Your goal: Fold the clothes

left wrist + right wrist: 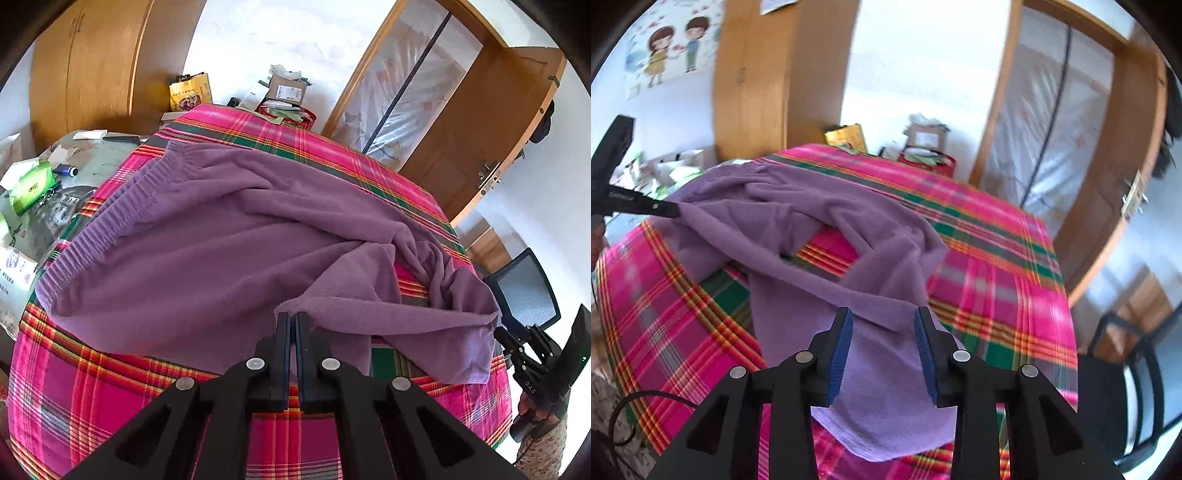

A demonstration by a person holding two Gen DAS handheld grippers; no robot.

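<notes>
Meanwhile, the purple garment (207,236) is lying rumpled across the plaid-covered worktop (92,387). The left gripper (294,325) is pinching its edge with fingers nearly closed; the right gripper (884,321) is standing wide, cloth loose between. Boxes (286,90) and a tissue pack (31,186) are crowding the far edge.

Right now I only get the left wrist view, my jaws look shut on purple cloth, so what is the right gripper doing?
Observer: The right gripper is open; the purple garment lies between its pads, which don't press it.
Operator: Is cloth hanging off the table there?
Observer: No, that end rests on the plaid tablecloth.
Operator: Can you see my left gripper?
Observer: Yes, the left gripper pinches the garment's far edge, lifted off the cloth.
</notes>
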